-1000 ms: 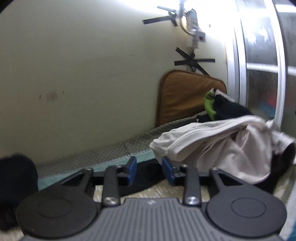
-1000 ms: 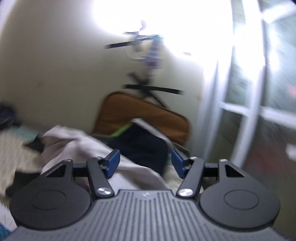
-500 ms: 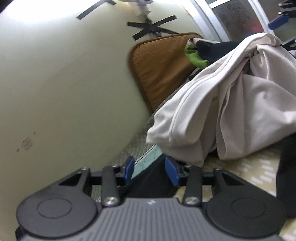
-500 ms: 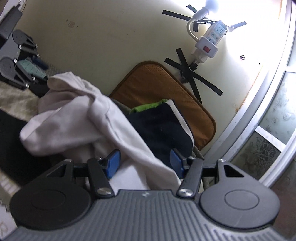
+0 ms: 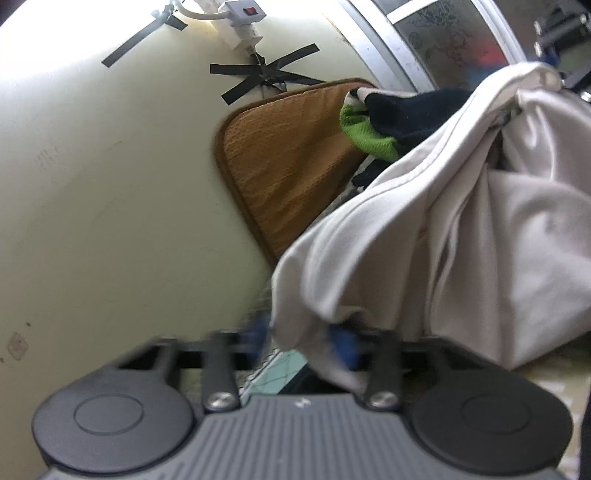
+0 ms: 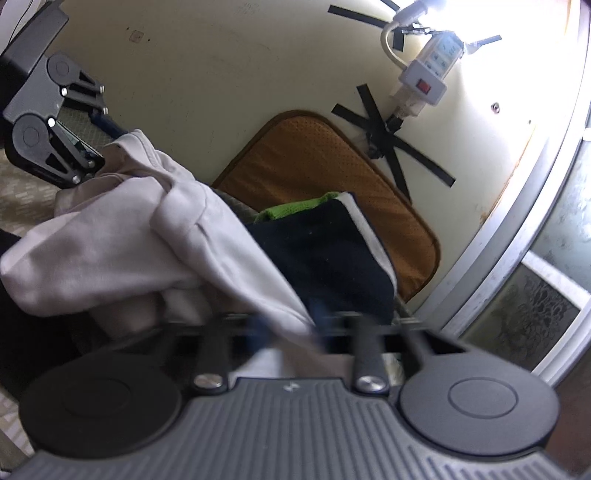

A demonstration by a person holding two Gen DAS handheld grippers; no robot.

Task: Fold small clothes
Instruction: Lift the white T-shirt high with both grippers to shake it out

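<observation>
A crumpled white garment [image 5: 461, 236] lies in a heap on the patterned bed surface. One corner of it hangs between the blurred blue fingers of my left gripper [image 5: 301, 341], whose jaws stand close around the cloth. In the right wrist view the same white garment [image 6: 155, 236] runs down between the blurred fingers of my right gripper [image 6: 288, 332], which close on its edge. The left gripper [image 6: 55, 122] shows at the far left there, at the garment's other end. The right gripper shows at the top right of the left wrist view [image 5: 557, 33].
A dark navy garment with a green piece [image 6: 325, 251] lies behind the white one. A brown cushion [image 5: 291, 158] leans on the cream wall. A power strip [image 6: 428, 74] is taped to the wall. A window frame [image 6: 517, 236] is at the right. Black cloth [image 6: 22, 332] lies low left.
Both grippers have moved in on the white garment and their jaws have narrowed around its two ends. The cloth has lifted and stretched between them.
</observation>
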